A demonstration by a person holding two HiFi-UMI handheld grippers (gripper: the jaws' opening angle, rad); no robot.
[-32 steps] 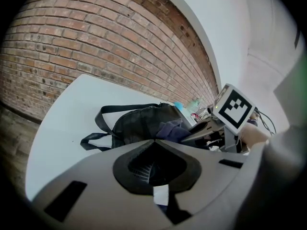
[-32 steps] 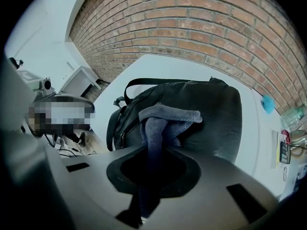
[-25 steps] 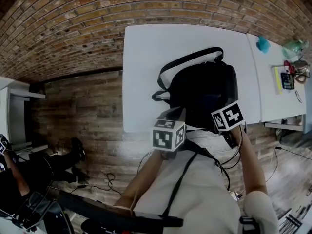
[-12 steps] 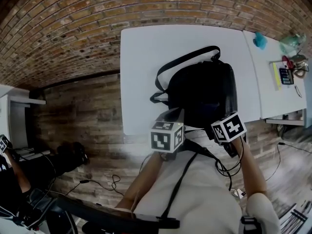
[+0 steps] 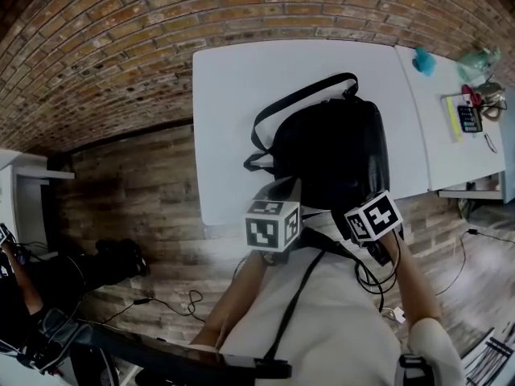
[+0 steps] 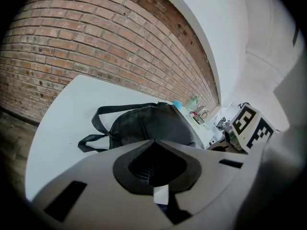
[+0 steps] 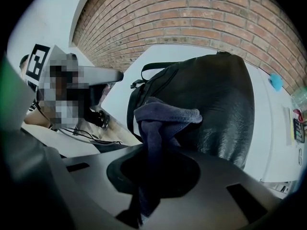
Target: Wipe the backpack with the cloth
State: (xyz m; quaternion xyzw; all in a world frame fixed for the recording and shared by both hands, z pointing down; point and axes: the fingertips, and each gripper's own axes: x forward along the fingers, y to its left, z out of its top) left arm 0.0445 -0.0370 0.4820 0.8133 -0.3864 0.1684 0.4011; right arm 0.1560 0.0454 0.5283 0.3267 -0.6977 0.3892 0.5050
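The right tool (image 7: pixel 153 176), clamped on the cloth (image 7: pixel 163 116), hung at the 6 o'clock end of the backpack (image 5: pixel 334 151), which lay along 12–6 on the surface (image 5: pixel 233 95); the left tool (image 6: pixel 156 169) had its jaws together.

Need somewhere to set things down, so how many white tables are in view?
2. One table holds the black backpack; the second table stands right of it, with small items on it. More may lie out of view.

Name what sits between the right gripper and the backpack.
A dark blue cloth, pinched in the right gripper, bunches up in front of the black backpack; the right gripper view shows it.
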